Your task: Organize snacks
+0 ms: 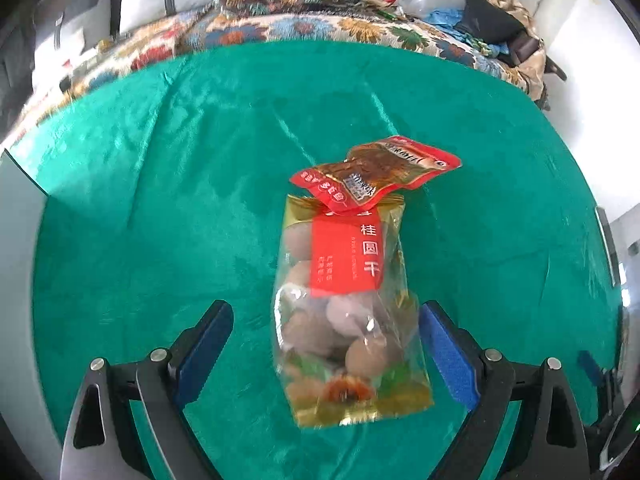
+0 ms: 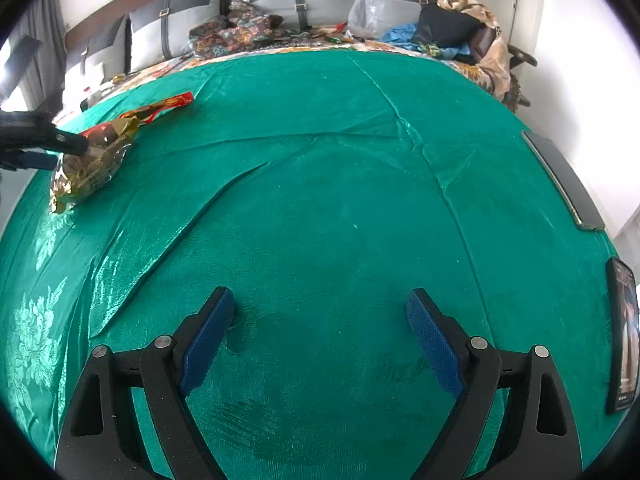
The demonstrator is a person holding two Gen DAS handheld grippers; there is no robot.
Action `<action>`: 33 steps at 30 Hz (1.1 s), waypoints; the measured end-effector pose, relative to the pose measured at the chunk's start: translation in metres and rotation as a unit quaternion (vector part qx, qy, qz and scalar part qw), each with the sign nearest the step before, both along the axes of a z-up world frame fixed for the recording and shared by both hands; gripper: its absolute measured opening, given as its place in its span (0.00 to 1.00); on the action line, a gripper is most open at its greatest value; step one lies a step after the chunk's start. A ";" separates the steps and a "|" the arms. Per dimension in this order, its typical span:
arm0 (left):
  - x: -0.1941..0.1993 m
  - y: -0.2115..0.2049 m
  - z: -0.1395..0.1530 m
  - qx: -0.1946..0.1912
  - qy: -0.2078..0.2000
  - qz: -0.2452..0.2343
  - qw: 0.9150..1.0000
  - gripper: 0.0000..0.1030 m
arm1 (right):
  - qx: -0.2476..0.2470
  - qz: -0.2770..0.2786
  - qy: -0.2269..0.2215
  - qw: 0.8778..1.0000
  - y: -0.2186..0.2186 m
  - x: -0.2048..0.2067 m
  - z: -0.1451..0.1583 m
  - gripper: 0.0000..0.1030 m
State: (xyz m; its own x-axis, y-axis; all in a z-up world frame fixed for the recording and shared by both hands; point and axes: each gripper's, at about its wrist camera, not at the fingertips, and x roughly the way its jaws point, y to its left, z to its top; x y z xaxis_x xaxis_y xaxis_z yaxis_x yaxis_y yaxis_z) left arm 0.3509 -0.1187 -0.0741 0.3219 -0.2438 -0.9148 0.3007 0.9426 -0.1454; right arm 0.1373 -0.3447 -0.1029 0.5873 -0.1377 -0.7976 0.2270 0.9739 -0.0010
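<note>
On the shiny teal-green satin cloth (image 1: pixel 160 220) spread over the bed lies a clear crinkly cellophane bag of round brown dried fruits (image 1: pixel 344 312), gold-edged with a red label; a small flat red-and-brown foil sachet (image 1: pixel 376 174) rests on its far end, overlapping the top seal. The left gripper (image 1: pixel 324 336) stands open astride the lower half of the bag, its blue textured pads either side; the right-hand pad looks just beside or barely touching the film, the left one well apart, so nothing is pinched yet. The right gripper (image 2: pixel 320 336) is open too, over bare cloth, well apart from both snacks.

I'd judge the bag light and lumpy: hard little balls loose inside thin, slippery film that will crumple and shift; best taken across the filled middle, squeezing gently, not by the flimsy sealed edge. The sachet looks flat, limp and slick; lifting the bag would likely tip it off.
</note>
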 end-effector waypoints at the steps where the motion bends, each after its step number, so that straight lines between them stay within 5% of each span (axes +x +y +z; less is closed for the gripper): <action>1: 0.002 0.000 -0.003 -0.004 0.004 0.004 1.000 0.92 | 0.000 0.000 0.000 1.000 0.000 0.000 0.000 0.88; 10: 0.013 -0.015 -0.027 0.030 0.003 0.027 0.999 0.95 | 0.000 0.000 0.000 1.000 0.000 0.000 0.000 0.88; 12: 0.008 -0.018 -0.025 0.034 -0.014 0.019 0.999 0.83 | 0.000 0.000 -0.001 1.000 0.000 0.000 0.000 0.88; 13: 0.005 -0.020 -0.022 0.034 -0.022 0.011 0.999 0.69 | 0.000 0.000 -0.001 1.000 0.000 0.000 0.000 0.88; 17: -0.012 -0.016 -0.019 0.036 -0.027 -0.003 0.999 0.64 | 0.000 0.000 -0.001 1.000 0.000 0.000 0.000 0.88; 23: -0.064 0.035 -0.010 0.043 -0.039 0.014 0.998 0.64 | 0.000 0.000 -0.001 1.000 0.001 0.001 0.000 0.88; 33: -0.112 0.144 -0.022 0.035 -0.066 0.115 0.991 0.67 | 0.000 0.000 -0.001 1.000 0.001 0.001 -0.001 0.88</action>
